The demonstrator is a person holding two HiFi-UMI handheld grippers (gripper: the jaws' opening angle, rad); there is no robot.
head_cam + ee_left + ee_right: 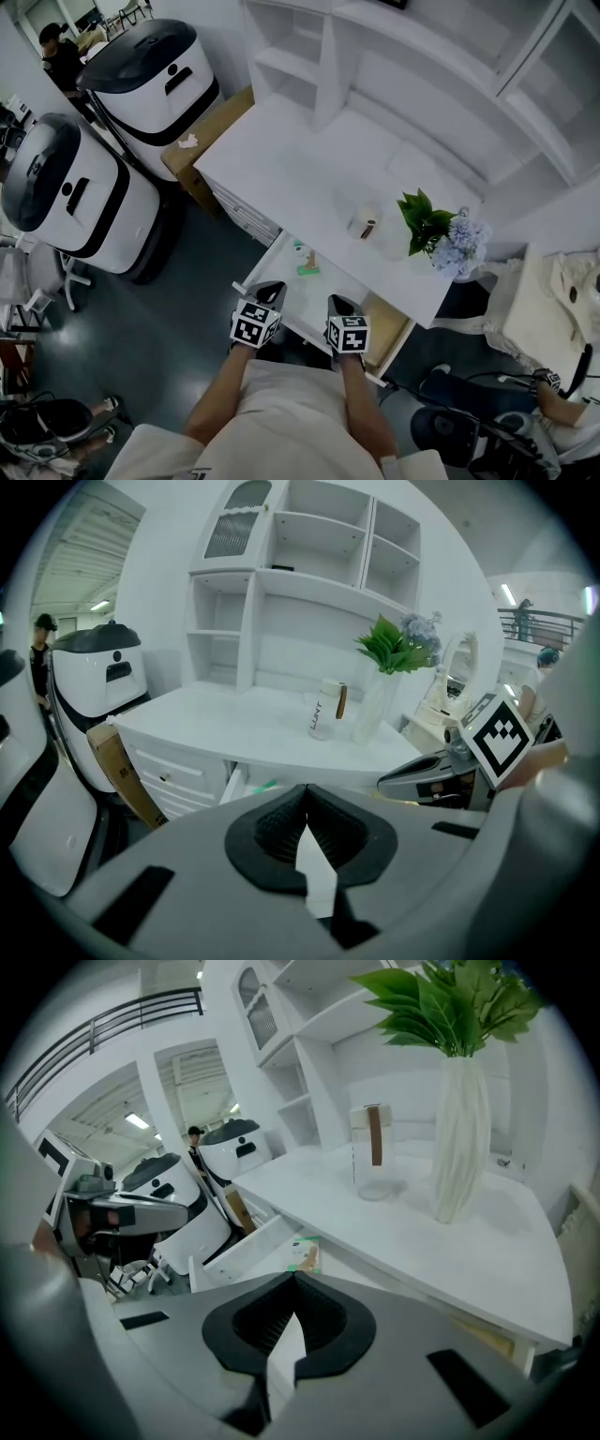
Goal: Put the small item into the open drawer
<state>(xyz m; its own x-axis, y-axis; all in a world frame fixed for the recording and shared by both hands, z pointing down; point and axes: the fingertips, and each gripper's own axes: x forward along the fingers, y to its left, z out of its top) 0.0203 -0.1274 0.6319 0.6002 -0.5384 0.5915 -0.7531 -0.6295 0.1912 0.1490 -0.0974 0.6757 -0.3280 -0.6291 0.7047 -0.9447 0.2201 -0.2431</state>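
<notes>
**Item in the drawer, both claws empty**

My left claw (304,794) is clenched, its ribbed pads meeting at the tips with nothing between them. My right claw (293,1279) is clenched the same way and also holds nothing. In the head view both sit at the bottom centre of the frame, close to my body, over the near edge of the open drawer (314,286).

The small item (307,265), a green-and-white packet as far as I can make out, lies flat on the drawer floor toward its far left corner, just above the left claw in the frame and apart from both claws. The right gripper view shows it in the same spot, lying loose in the drawer.

Further up, the white tabletop (300,178) carries a clear cup (366,223) and a vase of greenery (424,220) at centre right, neither of them touched.

I judge the placing done: the item is in and released. The drawer stands open, and the task does not ask me to close it.
</notes>
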